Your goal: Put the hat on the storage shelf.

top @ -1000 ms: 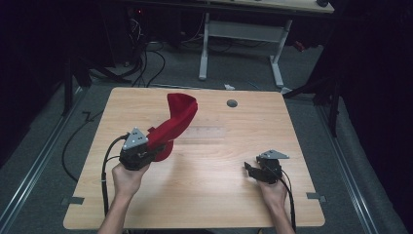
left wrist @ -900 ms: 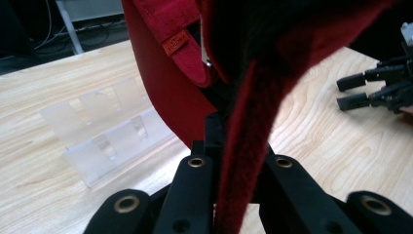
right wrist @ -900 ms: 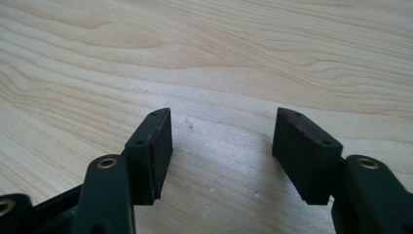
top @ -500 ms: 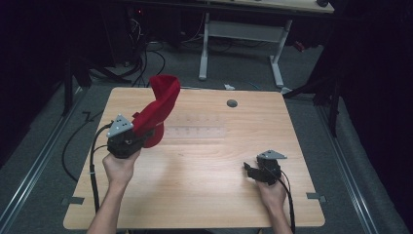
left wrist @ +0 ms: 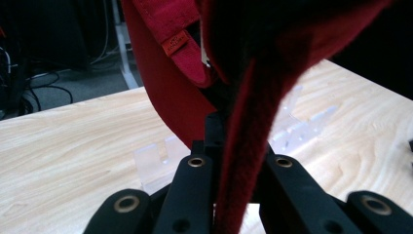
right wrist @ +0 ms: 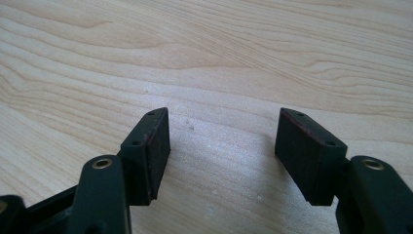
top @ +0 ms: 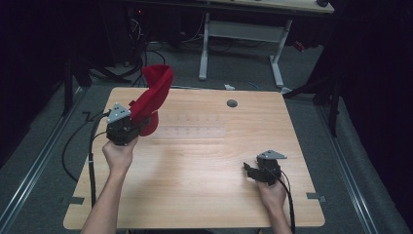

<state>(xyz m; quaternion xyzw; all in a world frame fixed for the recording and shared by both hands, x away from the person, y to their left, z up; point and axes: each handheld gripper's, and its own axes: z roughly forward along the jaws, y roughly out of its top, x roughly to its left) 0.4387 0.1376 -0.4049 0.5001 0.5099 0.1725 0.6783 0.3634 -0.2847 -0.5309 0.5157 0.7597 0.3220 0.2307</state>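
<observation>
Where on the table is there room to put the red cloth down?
The middle of the table, between the two grippers, is bare wood. So is the far right part beyond the dark round hole. It is crowded on the left, where the left gripper holds the red cloth above a clear plastic rack.

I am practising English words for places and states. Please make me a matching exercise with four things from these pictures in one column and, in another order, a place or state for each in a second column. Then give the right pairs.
Column one:
1. red cloth
2. left gripper
3. right gripper
4. clear rack

Column two:
A. open, with nothing between its jaws
B. lifted above the table, hanging from a gripper
C. standing on the table, near the middle
D. shut on the cloth

Right pairs: 1-B, 2-D, 3-A, 4-C
</observation>
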